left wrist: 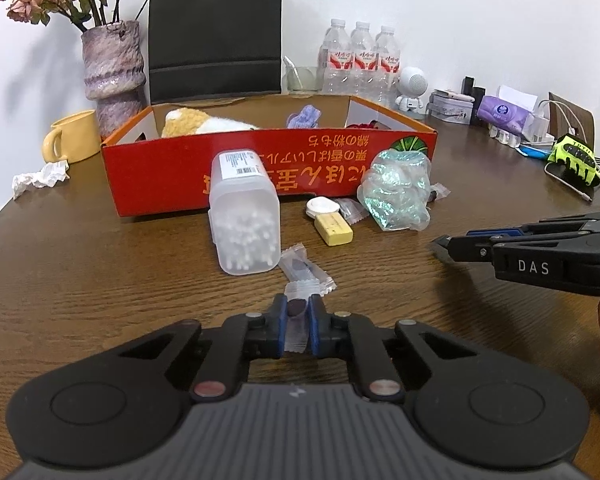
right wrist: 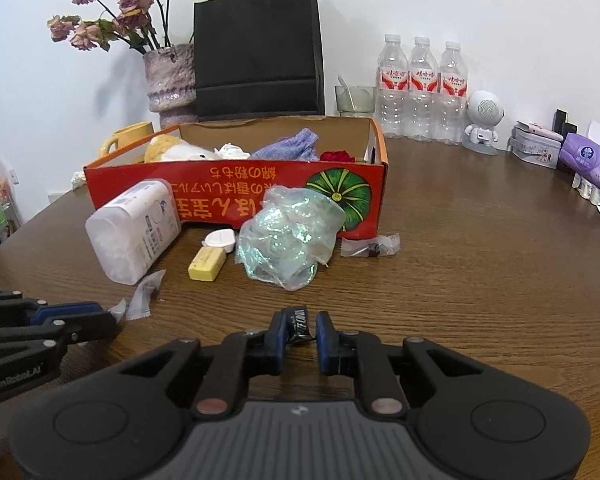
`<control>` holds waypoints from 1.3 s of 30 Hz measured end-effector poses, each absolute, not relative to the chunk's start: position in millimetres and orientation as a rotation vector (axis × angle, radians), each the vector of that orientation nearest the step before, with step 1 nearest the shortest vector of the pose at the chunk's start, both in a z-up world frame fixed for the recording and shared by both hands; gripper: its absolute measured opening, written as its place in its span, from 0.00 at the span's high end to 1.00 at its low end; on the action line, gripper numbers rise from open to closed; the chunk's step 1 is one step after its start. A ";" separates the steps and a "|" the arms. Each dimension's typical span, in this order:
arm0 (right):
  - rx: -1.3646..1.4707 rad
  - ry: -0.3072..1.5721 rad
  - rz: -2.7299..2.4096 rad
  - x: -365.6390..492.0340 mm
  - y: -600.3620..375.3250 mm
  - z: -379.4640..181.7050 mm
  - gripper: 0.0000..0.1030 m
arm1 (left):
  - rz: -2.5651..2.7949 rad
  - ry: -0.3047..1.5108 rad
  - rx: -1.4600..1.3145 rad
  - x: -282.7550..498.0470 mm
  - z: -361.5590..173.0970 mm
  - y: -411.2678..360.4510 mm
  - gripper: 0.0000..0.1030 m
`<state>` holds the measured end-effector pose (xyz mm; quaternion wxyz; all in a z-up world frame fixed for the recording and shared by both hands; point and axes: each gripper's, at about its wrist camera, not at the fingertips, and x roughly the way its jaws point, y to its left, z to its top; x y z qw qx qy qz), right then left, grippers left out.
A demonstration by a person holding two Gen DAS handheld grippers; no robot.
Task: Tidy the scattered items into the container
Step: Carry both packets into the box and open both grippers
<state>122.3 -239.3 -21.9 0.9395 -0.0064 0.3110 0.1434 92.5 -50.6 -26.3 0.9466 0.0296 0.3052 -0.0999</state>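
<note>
Left wrist view is showing the left gripper [left wrist: 299,312] clamping on a clear-wrapped dark sweet [left wrist: 296,322] down at the wooden table [left wrist: 100,280], with a second clear wrapper [left wrist: 302,268] lying just ahead of the fingertips, while the right wrist view is showing the right gripper [right wrist: 300,326] pinching a small black sachet [right wrist: 298,324]. Each grip is sitting on thin, slippery film, so either piece is likely to be sliding out on the way up to the red cardboard box [left wrist: 268,168], which is standing beyond the clutter with a plush toy [left wrist: 196,122] and a purple cloth [left wrist: 304,116] already inside. Between the hands and the box are lying a cotton-swab tub [left wrist: 244,216], a yellow eraser [left wrist: 334,230], a white round case [left wrist: 320,206] and a crumpled iridescent bag [left wrist: 396,192] (light enough to be getting swept aside by a low pass). How much of each wrapper is sitting between the pads is being hidden by the fingers, whether the near wrapper is touching the held one is hard to judge, and the box's front wall is masking most of its floor.
</note>
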 end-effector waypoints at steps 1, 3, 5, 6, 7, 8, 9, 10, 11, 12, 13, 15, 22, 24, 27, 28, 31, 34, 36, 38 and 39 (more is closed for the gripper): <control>-0.011 0.632 0.293 121.6 -239.4 -21.5 0.86 | -0.206 0.619 0.060 92.0 -26.0 -50.0 0.91; -0.007 0.631 0.293 121.0 -239.8 -21.1 0.86 | -0.211 0.616 0.058 91.7 -25.7 -48.5 0.91; -0.003 0.633 0.292 121.0 -240.2 -21.2 0.86 | -0.212 0.615 0.053 91.5 -26.0 -47.3 0.91; -0.002 0.634 0.292 121.0 -240.3 -21.4 0.86 | -0.213 0.616 0.051 91.4 -26.1 -47.0 0.91; -0.001 0.635 0.292 121.2 -240.4 -21.6 0.86 | -0.213 0.616 0.048 91.4 -26.1 -46.5 0.91; 0.000 0.636 0.291 121.5 -240.4 -21.9 0.86 | -0.213 0.618 0.044 91.7 -26.0 -45.8 0.91; 0.001 0.638 0.291 121.6 -240.1 -22.3 0.86 | -0.213 0.622 0.040 92.5 -25.9 -45.2 0.90; 0.002 0.639 0.291 121.7 -239.9 -22.8 0.86 | -0.213 0.628 0.036 93.9 -25.9 -44.2 0.89; 0.002 0.641 0.291 121.9 -239.9 -23.1 0.86 | -0.212 0.632 0.033 95.2 -25.9 -43.3 0.89; 0.002 0.643 0.291 122.0 -240.1 -23.5 0.86 | -0.212 0.633 0.031 96.1 -25.9 -42.6 0.89; 0.003 0.645 0.292 122.0 -240.5 -23.9 0.86 | -0.213 0.637 0.032 97.3 -25.9 -42.1 0.88; 0.005 0.648 0.292 122.0 -241.1 -24.7 0.86 | -0.215 0.652 0.035 100.3 -26.6 -42.0 0.84; 0.019 0.654 0.299 121.7 -242.5 -26.3 0.86 | -0.215 0.675 0.086 105.7 -29.1 -49.4 0.78; 0.023 0.651 0.303 120.9 -242.9 -26.0 0.86 | -0.219 0.675 0.083 105.1 -28.6 -48.9 0.85; 0.032 0.643 0.308 118.0 -244.8 -24.6 0.86 | -0.216 0.668 0.067 101.8 -27.8 -47.8 0.86; 0.035 0.640 0.309 117.1 -245.4 -24.0 0.86 | -0.216 0.666 0.060 100.8 -27.4 -47.3 0.86; 0.041 0.630 0.313 115.0 -247.1 -22.3 0.86 | -0.210 0.656 0.056 97.5 -25.6 -45.9 0.86; 0.044 0.620 0.318 113.2 -247.6 -20.5 0.86 | -0.211 0.632 0.051 92.9 -20.0 -44.0 0.86; 0.047 0.613 0.320 112.2 -248.1 -18.8 0.86 | -0.211 0.608 0.047 89.6 -13.8 -42.5 0.86; 0.054 0.601 0.324 110.7 -249.2 -15.0 0.86 | -0.221 0.579 0.036 85.5 -5.5 -40.8 0.86; 0.061 0.594 0.328 109.8 -250.3 -12.2 0.86 | -0.226 0.561 0.030 83.6 -0.5 -39.4 0.86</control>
